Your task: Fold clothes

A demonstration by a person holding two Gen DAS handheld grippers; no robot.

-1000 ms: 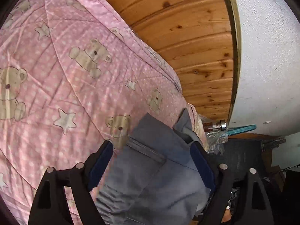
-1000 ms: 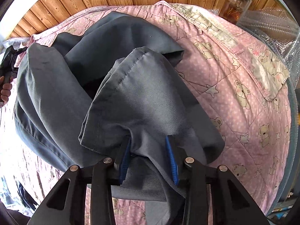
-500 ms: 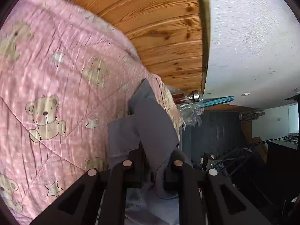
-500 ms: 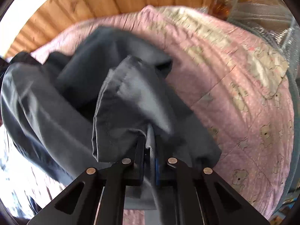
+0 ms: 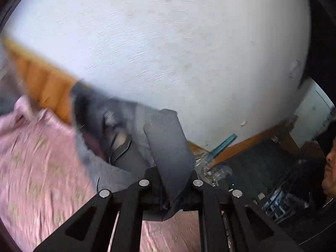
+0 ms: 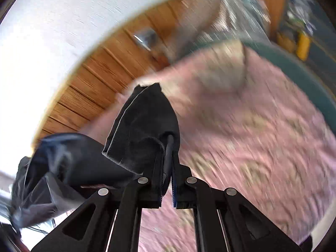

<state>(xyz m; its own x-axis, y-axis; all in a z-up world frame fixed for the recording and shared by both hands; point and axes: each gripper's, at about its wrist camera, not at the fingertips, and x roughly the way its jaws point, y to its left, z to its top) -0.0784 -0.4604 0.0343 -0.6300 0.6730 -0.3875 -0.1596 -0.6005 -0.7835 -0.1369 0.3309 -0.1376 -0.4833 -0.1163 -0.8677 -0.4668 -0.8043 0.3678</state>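
A grey garment [image 5: 168, 145] hangs in the air above the pink teddy-bear quilt [image 5: 37, 168]. My left gripper [image 5: 171, 189] is shut on a fold of it, and a flap of cloth stands up between the fingers. In the right wrist view the same grey garment [image 6: 147, 126] looks dark, and my right gripper [image 6: 167, 180] is shut on its hem. The rest of the cloth trails down to the left [image 6: 52, 174]. Both views are motion-blurred and tilted up toward the white wall.
Wood panelling [image 6: 84, 88] runs behind the bed under a white wall [image 5: 168, 42]. A glass jar [image 6: 147, 37] and clear plastic wrap [image 6: 241, 10] sit at the quilt's far edge. A person's head [image 5: 329, 168] shows at the right by dark furniture.
Both grippers went from open around the garment to shut on it, then lifted it off the quilt. Both cameras have swung upward toward the wall.
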